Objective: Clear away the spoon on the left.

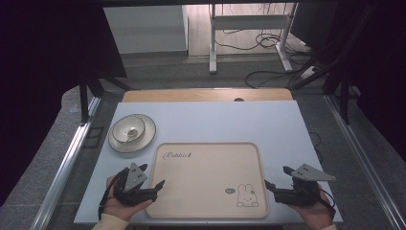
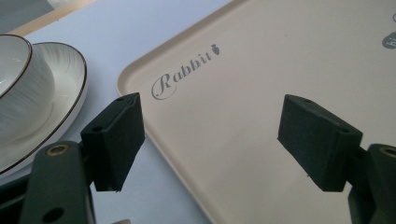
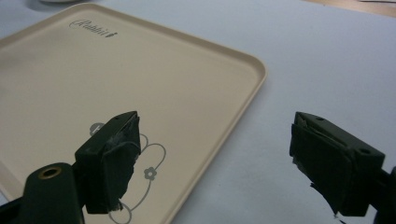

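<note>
A beige tray (image 1: 206, 167) printed with "Rabbit" and a bunny drawing lies on the pale table, near its front edge. My left gripper (image 1: 153, 176) is open at the tray's left edge. In the left gripper view (image 2: 210, 140) one jaw hangs over the table and the other over the tray (image 2: 280, 60). My right gripper (image 1: 277, 177) is open at the tray's right edge. In the right gripper view (image 3: 215, 158) its jaws straddle the rim of the tray (image 3: 140, 79). Neither gripper holds anything.
A white bowl (image 1: 128, 127) with a spoon (image 1: 132, 134) in it sits on a dark-rimmed plate (image 1: 147, 136) behind the tray's left corner; the bowl (image 2: 18, 88) and plate (image 2: 65, 84) lie close to my left gripper. The pale table (image 1: 215, 120) has a wooden strip (image 1: 206, 95) at the back.
</note>
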{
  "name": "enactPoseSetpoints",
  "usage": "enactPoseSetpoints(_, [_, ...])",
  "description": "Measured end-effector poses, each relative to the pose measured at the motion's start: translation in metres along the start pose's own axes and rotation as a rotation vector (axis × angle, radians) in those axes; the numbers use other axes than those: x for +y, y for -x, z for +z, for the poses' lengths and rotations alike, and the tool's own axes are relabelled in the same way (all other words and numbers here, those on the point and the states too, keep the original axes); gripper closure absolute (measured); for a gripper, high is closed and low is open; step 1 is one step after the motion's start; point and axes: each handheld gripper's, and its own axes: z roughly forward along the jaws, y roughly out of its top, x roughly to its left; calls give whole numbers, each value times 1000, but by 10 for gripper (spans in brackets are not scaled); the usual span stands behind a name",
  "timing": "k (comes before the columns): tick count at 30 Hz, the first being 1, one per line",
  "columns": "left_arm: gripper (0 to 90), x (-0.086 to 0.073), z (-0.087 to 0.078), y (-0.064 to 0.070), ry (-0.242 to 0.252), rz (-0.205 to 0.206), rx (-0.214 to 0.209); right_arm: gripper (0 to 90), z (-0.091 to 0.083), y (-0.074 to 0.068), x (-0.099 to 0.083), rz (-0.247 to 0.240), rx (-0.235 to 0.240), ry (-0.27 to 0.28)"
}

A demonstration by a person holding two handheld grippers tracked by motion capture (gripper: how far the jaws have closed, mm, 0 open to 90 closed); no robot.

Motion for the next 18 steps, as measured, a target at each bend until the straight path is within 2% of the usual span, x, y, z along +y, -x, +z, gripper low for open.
enactPoseSetpoints(5, [230, 1, 1, -2, 3, 4, -12, 173, 2, 2, -2, -1, -5, -17])
enactPoseSetpoints(7, [226, 0, 0, -2, 23, -19, -34, 173, 3, 2, -2, -3, -4, -30])
enactPoseSetpoints(9, [222, 0, -1, -2, 31, -24, -40, 172, 4, 1, -3, -12, 2, -41])
enactPoseSetpoints(14, [211, 0, -3, 0, 14, 11, -30, 170, 3, -2, -1, -27, -1, -39])
enactPoseSetpoints(18, [210, 2, -1, 0, 16, 24, -30, 167, 4, -2, -3, -31, -7, -44])
